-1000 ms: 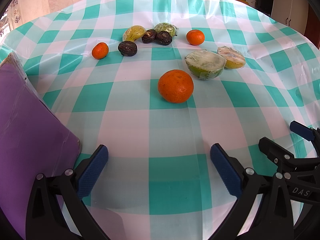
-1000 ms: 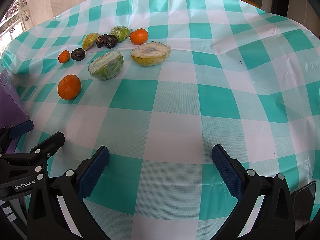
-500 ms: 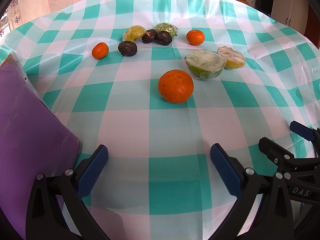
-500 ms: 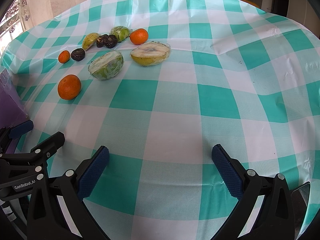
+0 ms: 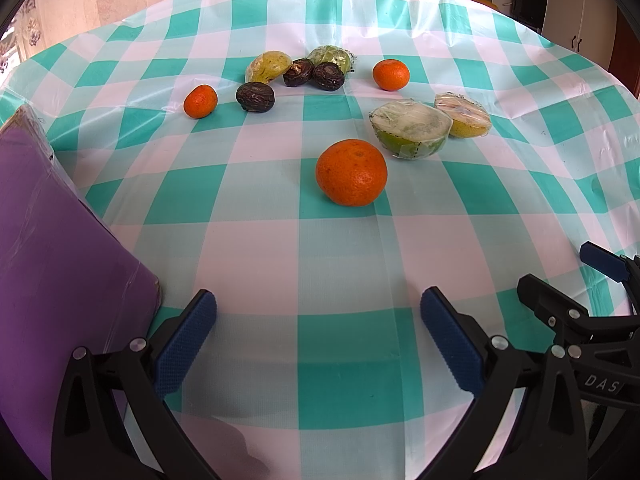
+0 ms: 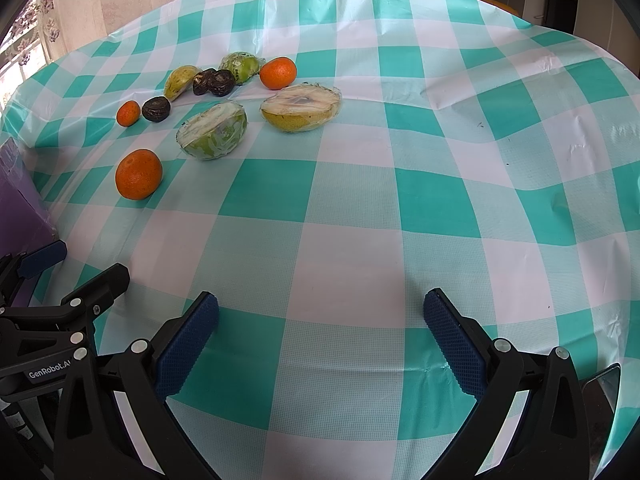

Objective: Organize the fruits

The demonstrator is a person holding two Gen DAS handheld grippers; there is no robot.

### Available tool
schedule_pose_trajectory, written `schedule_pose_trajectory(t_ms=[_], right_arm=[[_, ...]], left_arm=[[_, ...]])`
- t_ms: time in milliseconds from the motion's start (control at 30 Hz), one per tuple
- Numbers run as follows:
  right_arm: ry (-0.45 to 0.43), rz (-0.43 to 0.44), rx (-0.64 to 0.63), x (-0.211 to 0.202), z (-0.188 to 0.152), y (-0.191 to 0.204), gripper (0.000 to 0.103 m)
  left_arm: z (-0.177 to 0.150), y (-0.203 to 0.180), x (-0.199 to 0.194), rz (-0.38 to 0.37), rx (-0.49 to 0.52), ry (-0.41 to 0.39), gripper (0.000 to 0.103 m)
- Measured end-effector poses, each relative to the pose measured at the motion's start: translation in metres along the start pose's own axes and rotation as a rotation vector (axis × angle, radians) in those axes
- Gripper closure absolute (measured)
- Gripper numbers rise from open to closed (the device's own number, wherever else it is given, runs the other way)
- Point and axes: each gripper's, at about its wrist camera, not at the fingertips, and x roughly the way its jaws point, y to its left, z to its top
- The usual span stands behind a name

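Fruits lie scattered on a teal-and-white checked tablecloth (image 5: pixel 260 256). Nearest is a big orange (image 5: pixel 351 172) (image 6: pixel 138 174). Behind it sit a wrapped green fruit half (image 5: pixel 412 130) (image 6: pixel 213 131) and a wrapped yellow half (image 5: pixel 464 115) (image 6: pixel 302 106). Farther back are two small tangerines (image 5: pixel 200 101) (image 5: pixel 391 75), three dark wrinkled fruits (image 5: pixel 255 97) and two wrapped green-yellow pieces (image 5: pixel 268 66). My left gripper (image 5: pixel 316 320) is open and empty, well short of the big orange. My right gripper (image 6: pixel 320 322) is open and empty over bare cloth.
A purple box (image 5: pixel 52 272) stands at the left edge beside my left gripper. The right gripper's body (image 5: pixel 576 320) shows at the lower right of the left wrist view. Cabinets (image 5: pixel 560 0) stand beyond the table's far right.
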Motion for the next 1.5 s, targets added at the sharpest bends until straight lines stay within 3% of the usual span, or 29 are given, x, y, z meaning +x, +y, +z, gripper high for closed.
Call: schedule_pose_trajectory(t_ms=[867, 1133, 1267, 1500], right_arm=[[0.027, 0.015, -0.025, 0.002, 0.005, -0.002, 0.004], [0.031, 0.004, 0.002, 0.034, 0.049, -0.021, 0.004], [0.019, 0.065, -0.005, 0.05, 0.075, -0.019, 0.004], [0.007, 0.091, 0.002, 0.076, 0.115, -0.018, 0.008]], left_arm=[[0.003, 0.001, 0.003, -0.003, -0.004, 0.005, 0.001], [0.047, -0.004, 0.033, -0.024, 0.033, 0.02, 0.001], [0.064, -0.005, 0.045, -0.036, 0.049, 0.022, 0.002], [0.071, -0.005, 0.045, -0.032, 0.05, -0.02, 0.031]])
